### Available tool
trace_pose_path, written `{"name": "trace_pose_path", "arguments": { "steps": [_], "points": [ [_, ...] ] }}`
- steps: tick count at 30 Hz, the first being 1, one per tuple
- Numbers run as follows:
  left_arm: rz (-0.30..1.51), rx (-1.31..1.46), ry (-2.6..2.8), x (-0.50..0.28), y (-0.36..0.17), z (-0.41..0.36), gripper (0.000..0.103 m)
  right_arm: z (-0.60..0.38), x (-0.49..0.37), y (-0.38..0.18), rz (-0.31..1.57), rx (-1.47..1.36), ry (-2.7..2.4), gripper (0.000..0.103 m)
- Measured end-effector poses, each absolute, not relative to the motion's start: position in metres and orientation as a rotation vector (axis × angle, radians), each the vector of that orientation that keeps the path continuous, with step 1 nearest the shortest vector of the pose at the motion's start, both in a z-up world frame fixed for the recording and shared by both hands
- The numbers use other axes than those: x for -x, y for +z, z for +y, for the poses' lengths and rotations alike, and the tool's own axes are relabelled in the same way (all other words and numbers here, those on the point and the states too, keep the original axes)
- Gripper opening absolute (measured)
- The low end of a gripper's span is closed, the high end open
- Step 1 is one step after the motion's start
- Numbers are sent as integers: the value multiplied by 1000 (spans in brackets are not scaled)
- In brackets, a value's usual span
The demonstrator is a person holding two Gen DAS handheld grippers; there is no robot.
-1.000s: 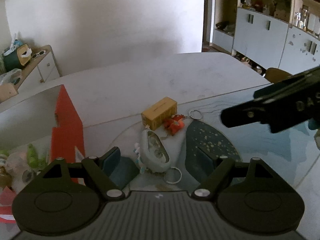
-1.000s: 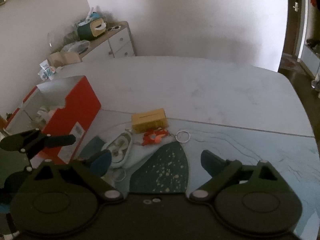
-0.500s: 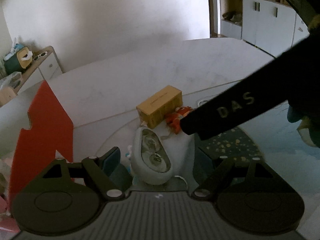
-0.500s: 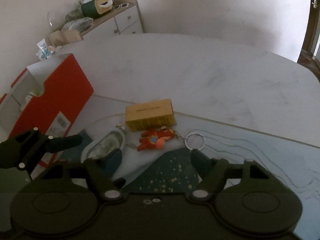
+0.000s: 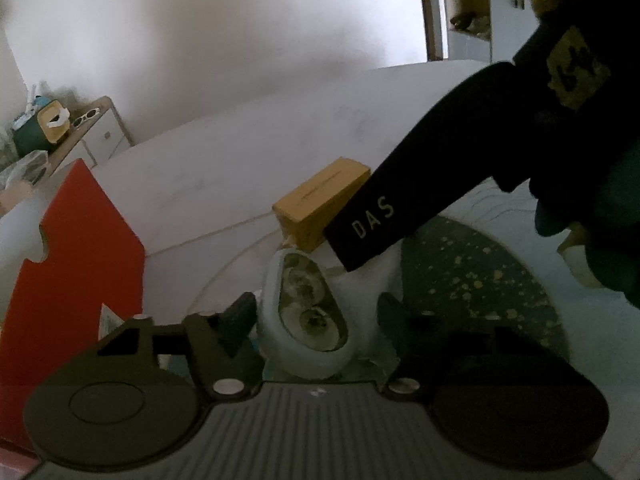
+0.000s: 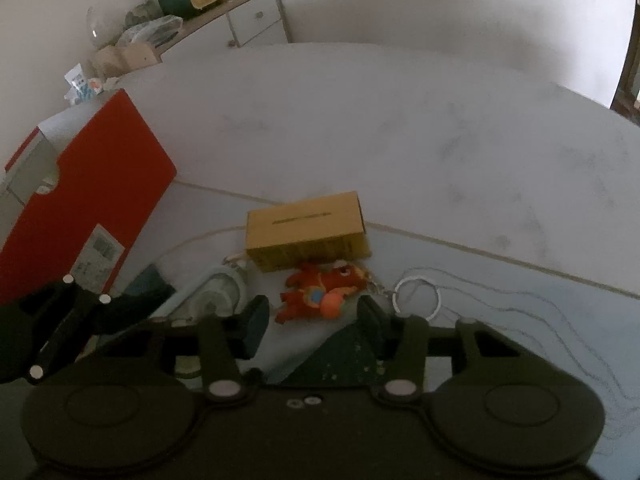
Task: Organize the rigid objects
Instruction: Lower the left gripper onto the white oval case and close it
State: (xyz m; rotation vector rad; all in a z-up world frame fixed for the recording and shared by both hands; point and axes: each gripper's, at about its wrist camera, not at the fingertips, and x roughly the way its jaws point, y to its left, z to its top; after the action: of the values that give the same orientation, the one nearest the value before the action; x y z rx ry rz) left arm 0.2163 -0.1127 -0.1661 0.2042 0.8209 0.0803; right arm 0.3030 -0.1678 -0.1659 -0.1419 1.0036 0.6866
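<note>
Two small things lie on the surface (image 6: 400, 128): the pale oval plastic keychain (image 5: 304, 312) between the closing left tongs (image 5: 316, 320), and the red rubbery toy keychain (image 6: 320, 292) between the closing right tongs (image 6: 312, 320). Neither is pinched yet. Both look light; the pale one seems hard and smooth, so hold its sides.

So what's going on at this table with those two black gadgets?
A person is tidying small things with handheld tongs. The left tongs are closing around a pale oval keychain charm; the right tongs are closing around a red cartoon-figure keychain lying beside a small yellow cardboard box. Neither item looks gripped yet. A red open storage box stands to the left on the table.
</note>
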Motion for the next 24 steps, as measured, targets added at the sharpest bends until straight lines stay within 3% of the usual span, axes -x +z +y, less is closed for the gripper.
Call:
{"name": "trace_pose_path", "arguments": {
  "steps": [11,17,19,24],
  "points": [
    [806,-231,99,-218,-166,-112,49,-161,-299,-165,979,200,658,39],
    [802,-233,78,-217,-161,-109,47,-165,-294,-162,967,200,662,36],
    [797,-228,73,-215,-158,-108,33,-168,-292,-160,968,189,664,36],
    [785,-245,48,-212,-152,-112,29,-181,-283,-151,973,156,674,33]
  ]
}}
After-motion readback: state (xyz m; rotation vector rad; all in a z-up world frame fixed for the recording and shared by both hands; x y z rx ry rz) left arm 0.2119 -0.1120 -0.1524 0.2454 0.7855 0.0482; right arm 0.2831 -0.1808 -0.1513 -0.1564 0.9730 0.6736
